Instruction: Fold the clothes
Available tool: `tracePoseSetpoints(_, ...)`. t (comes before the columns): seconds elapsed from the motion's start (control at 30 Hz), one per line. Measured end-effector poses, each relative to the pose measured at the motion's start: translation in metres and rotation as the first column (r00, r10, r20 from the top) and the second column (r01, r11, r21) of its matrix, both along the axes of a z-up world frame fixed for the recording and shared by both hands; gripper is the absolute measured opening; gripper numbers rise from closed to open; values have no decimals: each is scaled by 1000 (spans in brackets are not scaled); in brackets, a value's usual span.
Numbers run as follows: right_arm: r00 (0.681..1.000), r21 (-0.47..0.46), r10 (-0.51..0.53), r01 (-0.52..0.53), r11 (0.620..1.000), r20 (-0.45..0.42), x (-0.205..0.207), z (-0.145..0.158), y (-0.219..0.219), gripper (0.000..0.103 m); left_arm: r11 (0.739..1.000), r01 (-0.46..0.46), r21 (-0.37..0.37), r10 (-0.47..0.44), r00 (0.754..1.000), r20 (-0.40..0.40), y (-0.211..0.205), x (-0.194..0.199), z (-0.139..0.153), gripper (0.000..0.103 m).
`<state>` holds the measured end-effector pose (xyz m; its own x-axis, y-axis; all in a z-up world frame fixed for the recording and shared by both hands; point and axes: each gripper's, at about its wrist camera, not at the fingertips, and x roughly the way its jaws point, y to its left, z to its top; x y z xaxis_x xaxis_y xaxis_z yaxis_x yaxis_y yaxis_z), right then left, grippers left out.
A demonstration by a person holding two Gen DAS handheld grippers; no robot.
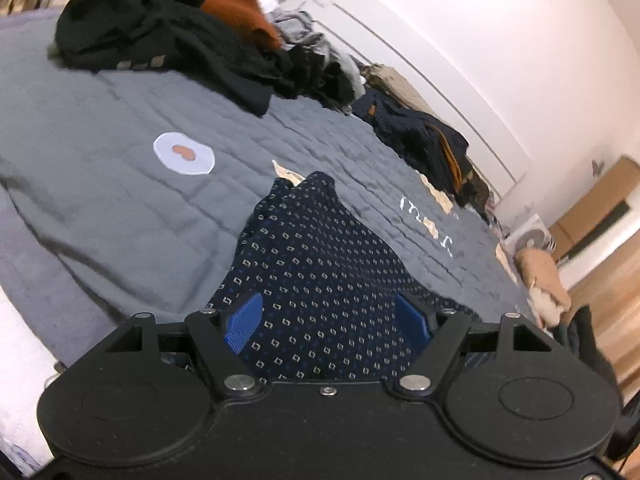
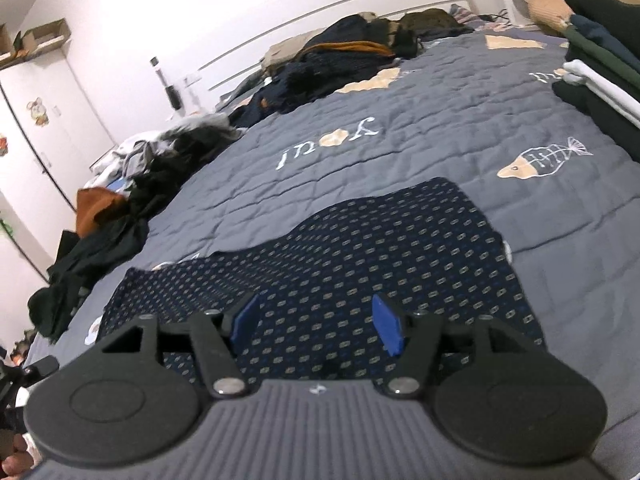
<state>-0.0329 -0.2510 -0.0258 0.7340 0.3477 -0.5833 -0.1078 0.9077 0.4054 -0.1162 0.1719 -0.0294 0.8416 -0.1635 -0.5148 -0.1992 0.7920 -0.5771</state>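
Patterned garment lies spread on bed as both tools hang over it, jaws apart

Navy patterned garment (image 2: 360, 248) lies spread on the grey quilted bed (image 2: 420, 148), fairly flat in the right wrist view, with one end rising to a rumpled peak in the left wrist view (image 1: 316, 248). The left tool (image 1: 328, 316) and the right tool (image 2: 316, 324) each hover low over the near part of the cloth with blue pads set wide and nothing between them. Loose heaps of dark clothes (image 1: 160, 32) run along the far side of the bed, and a neat stack of folded clothes (image 2: 600, 72) sits at the right edge. The scene would fit a garment laid out and awaiting a fold, or one already folded over and just let go; how many layers it has cannot be told. Should another fold be due, each tool would need to close on an edge or corner of thin, limp cloth without pinching the quilt beneath, and both would have to lift and travel together to keep the edges aligned.
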Motion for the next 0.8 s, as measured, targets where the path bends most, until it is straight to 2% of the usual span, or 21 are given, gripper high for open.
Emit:
tracePoseSetpoints(0.07, 1000, -6, 19, -19, 1000, 0, -3, 1, 7, 62, 999, 10, 37, -10, 1000, 0, -5, -1, 2, 72)
tracePoseSetpoints(0.17, 999, -24, 37, -37, 999, -7, -6, 1, 15, 62, 999, 30, 37, -30, 1000, 1, -8, -4, 3, 72)
tracePoseSetpoints(0.33, 998, -38, 65, -65, 997, -11, -8, 2, 26, 62, 991, 56, 118, -55, 998, -17, -18, -7, 5, 72)
tracePoseSetpoints(0.53, 996, -59, 90, -90, 994, -11, -9, 3, 41, 62, 982, 78, 171, -75, 997, -23, -25, -10, 7, 72)
tracePoseSetpoints(0.8, 992, -78, 124, -124, 989, -13, -9, 3, 62, 62, 974, 96, 204, -90, 995, -38, -23, -14, 6, 72)
